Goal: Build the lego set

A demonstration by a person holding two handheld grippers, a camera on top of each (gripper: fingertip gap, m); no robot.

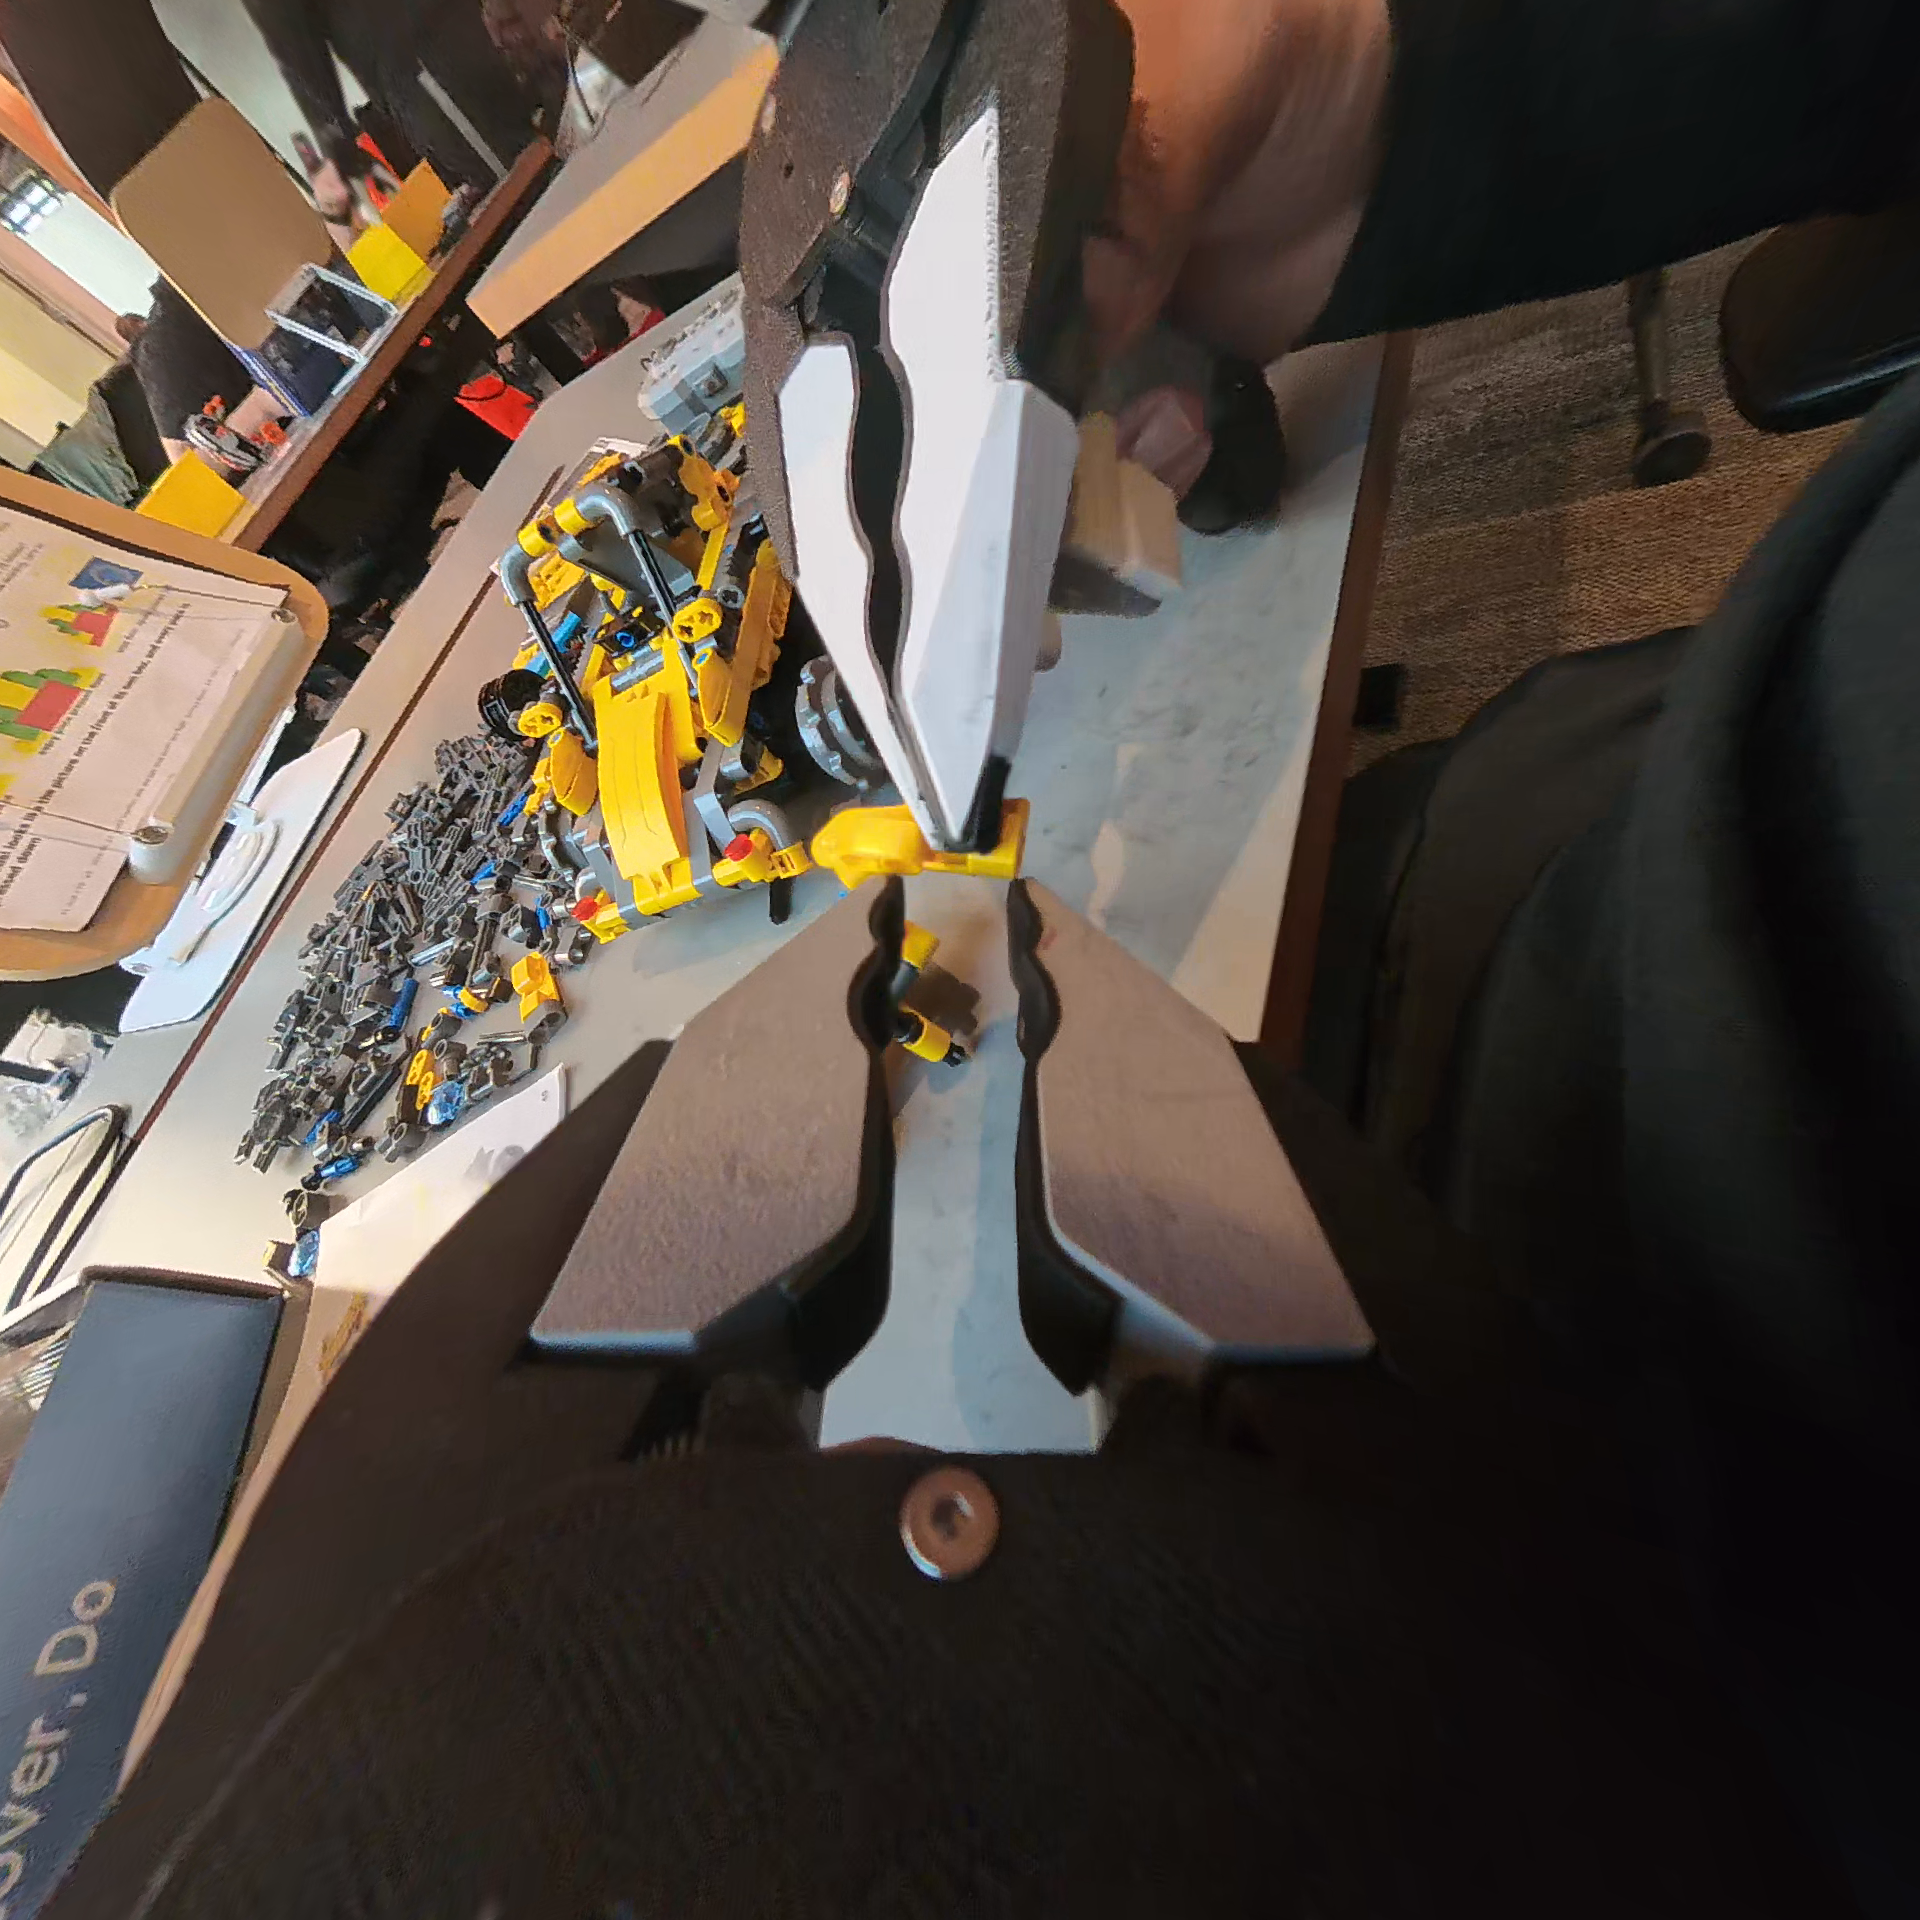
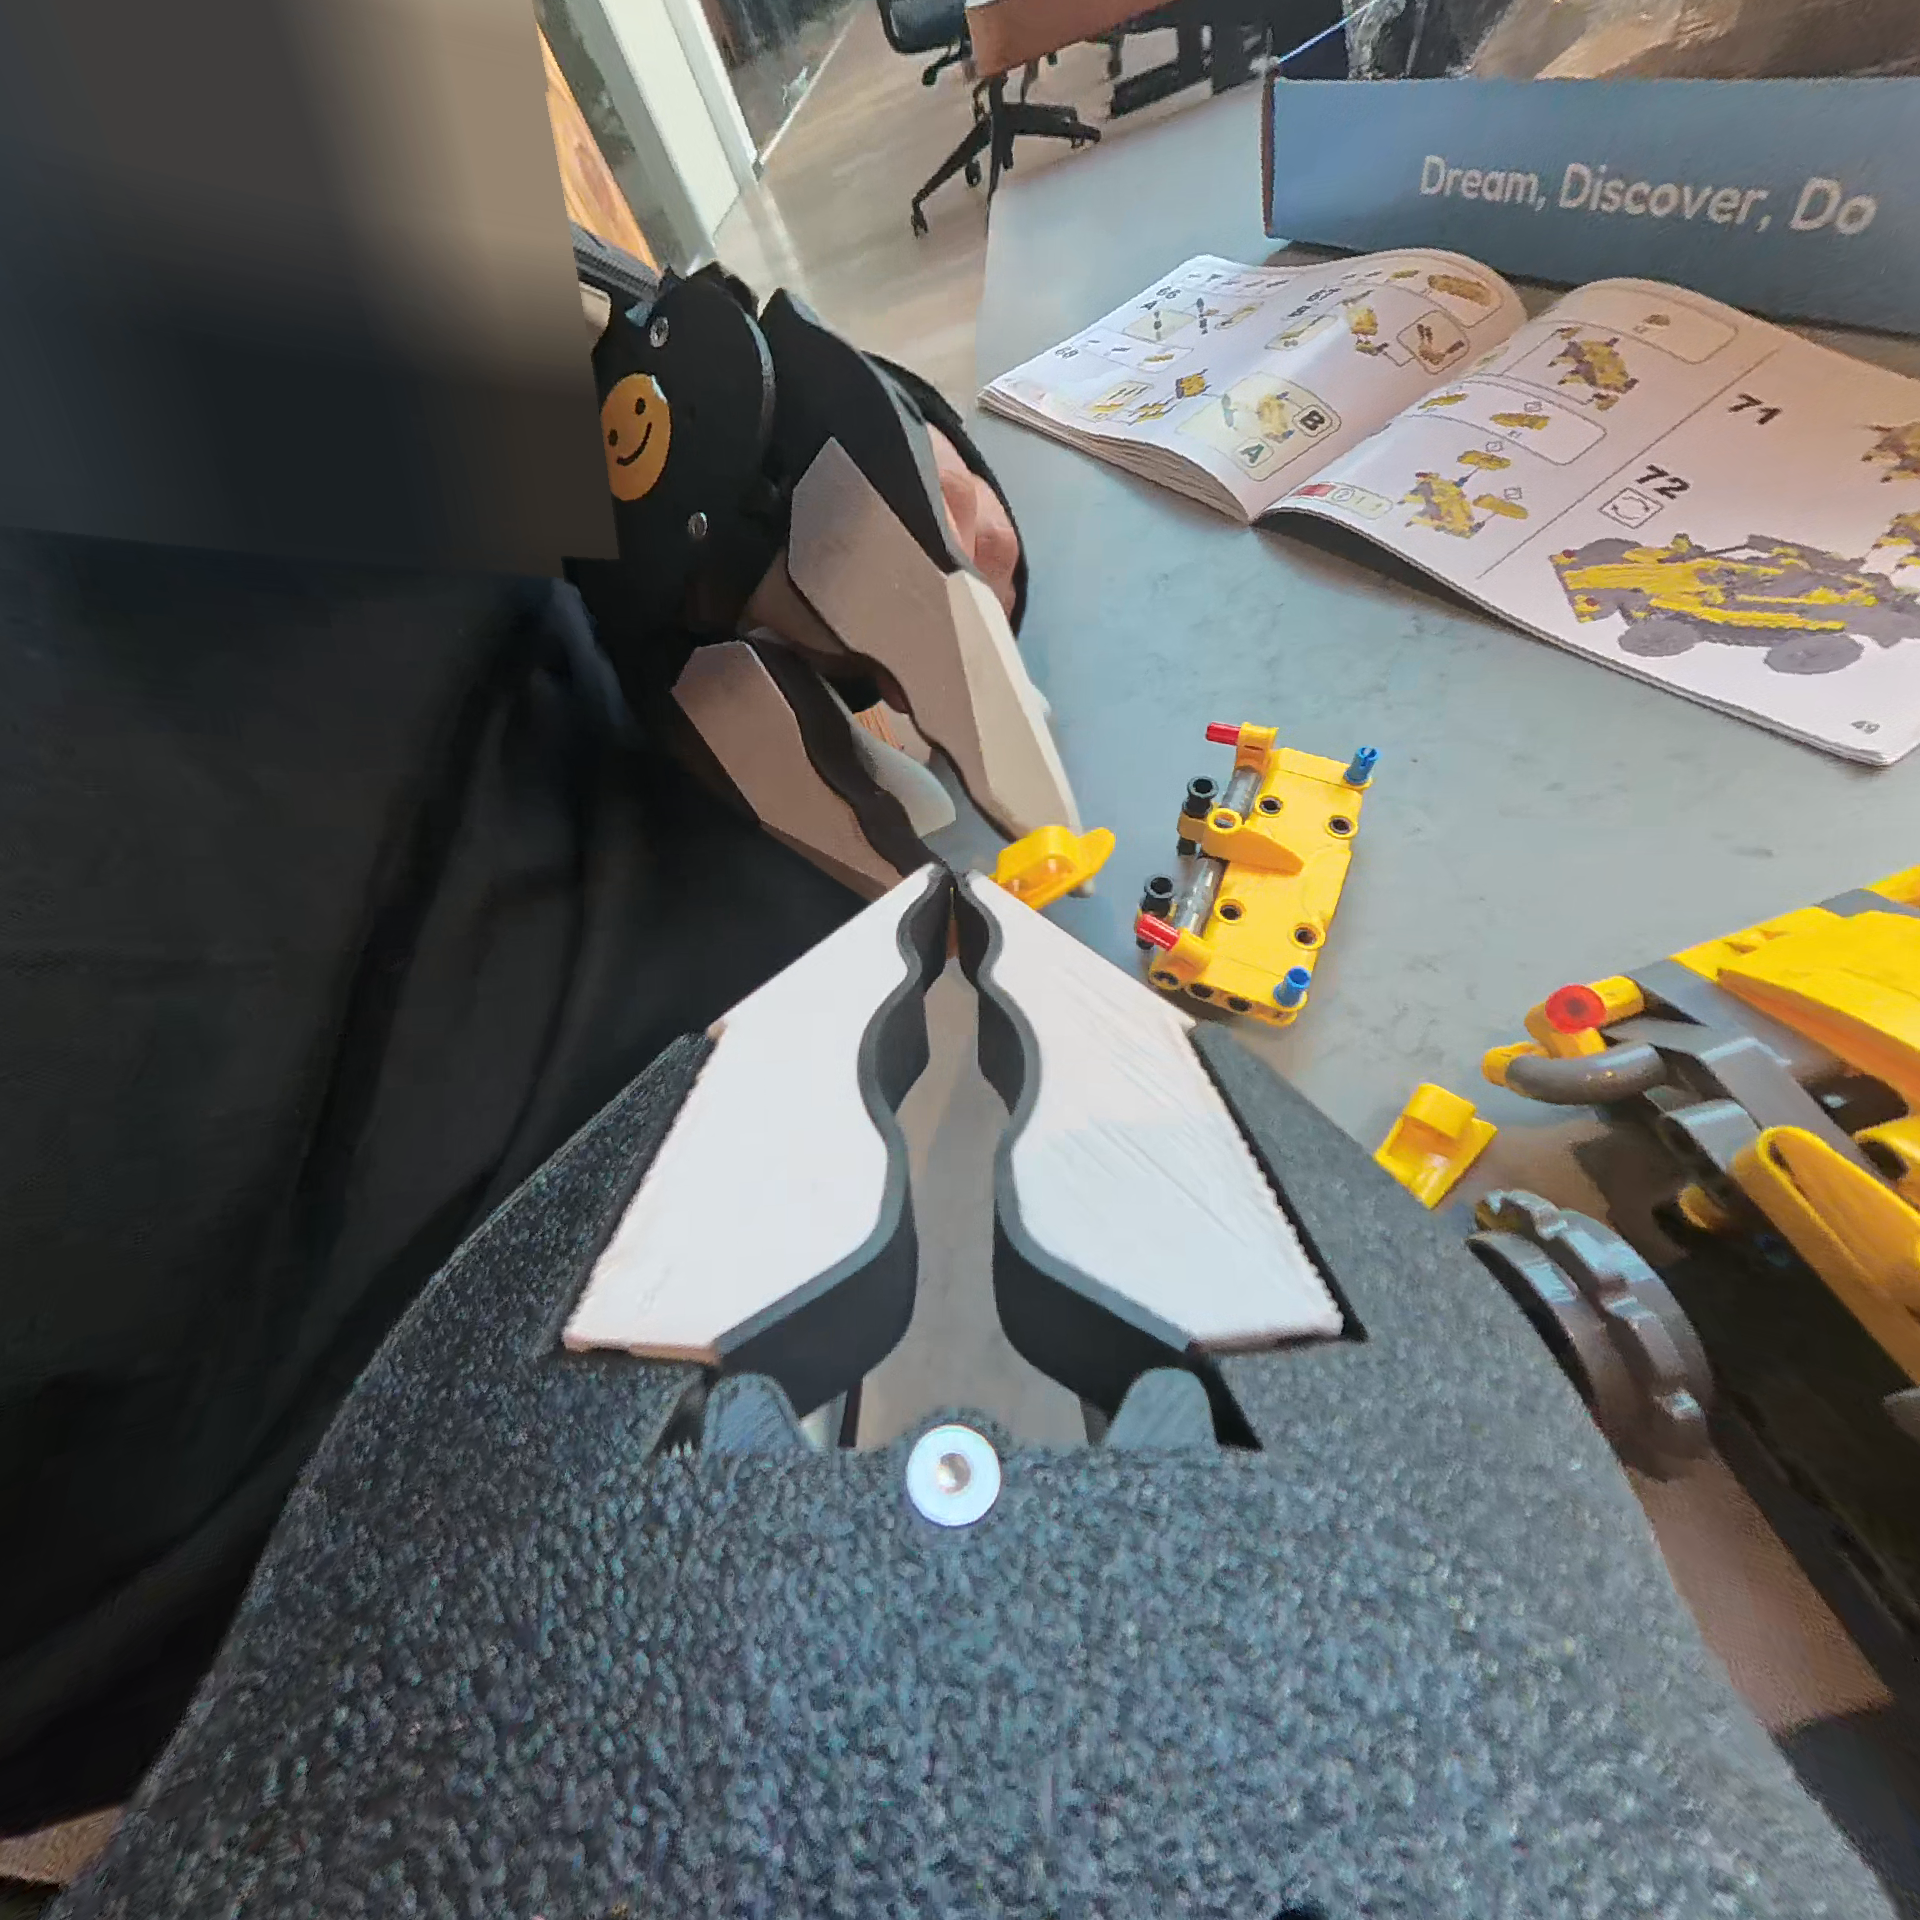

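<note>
Nearest the lens in the left wrist view, the left gripper (image 1: 951, 899) hangs low over the grey desk (image 1: 1143, 748) with its fingers spread apart and nothing between them. A short yellow-and-black connector (image 1: 923, 1003) lies on the desk in the gap.

From left to right beyond it lie a loose pile of grey, black and blue parts (image 1: 416, 935), a part-built yellow model vehicle (image 1: 644, 707), and then the small yellow piece (image 1: 904, 847), just past the left gripper's tips and off the desk.

The right gripper (image 2: 951, 883) comes down from above and is clenched on that piece, pinching it at one end so the rest juts out sideways.

In the right wrist view, from left to right past the piece, lie a flat yellow panel assembly (image 2: 1257, 883) with red, blue and black pins, a second small yellow piece (image 2: 1434, 1143) beside the vehicle's grey wheel, and an open instruction booklet (image 2: 1455, 436) farther back in front of a blue box (image 2: 1558, 177).
</note>
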